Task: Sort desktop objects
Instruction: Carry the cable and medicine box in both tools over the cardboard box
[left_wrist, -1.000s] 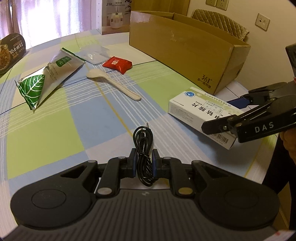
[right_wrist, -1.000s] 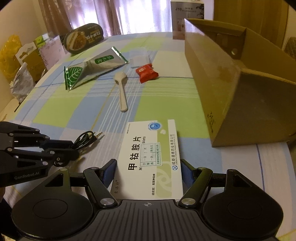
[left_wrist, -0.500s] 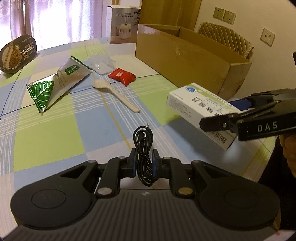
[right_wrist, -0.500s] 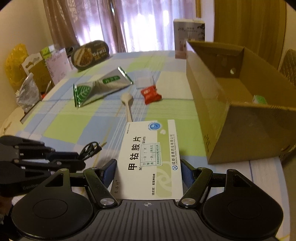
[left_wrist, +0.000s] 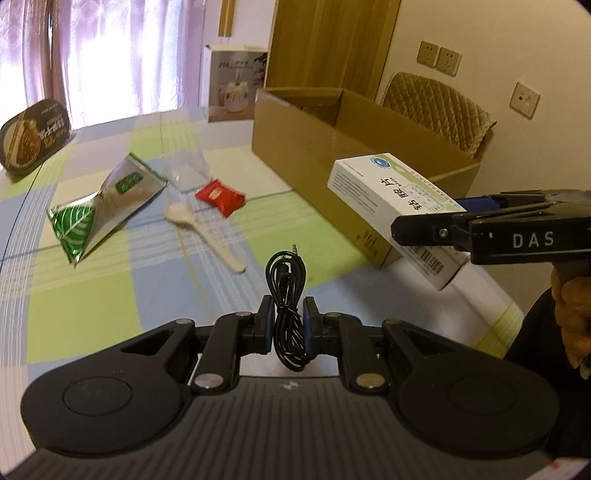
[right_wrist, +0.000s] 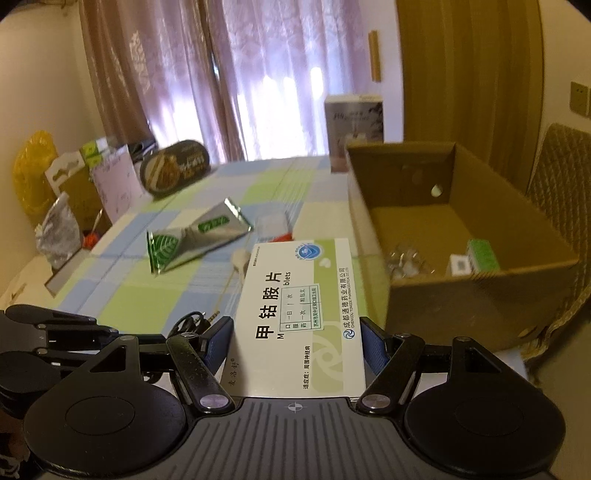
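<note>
Med box (right_wrist: 301, 314) & cable (left_wrist: 287, 295) aloft, nr carton (right_wrist: 480, 280)

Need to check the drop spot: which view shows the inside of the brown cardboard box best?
The right wrist view: it looks down into the brown cardboard box, showing its floor with a green-and-white packet and a clear wrapper. The left wrist view shows only the box's outer wall and rim, not its floor.
</note>
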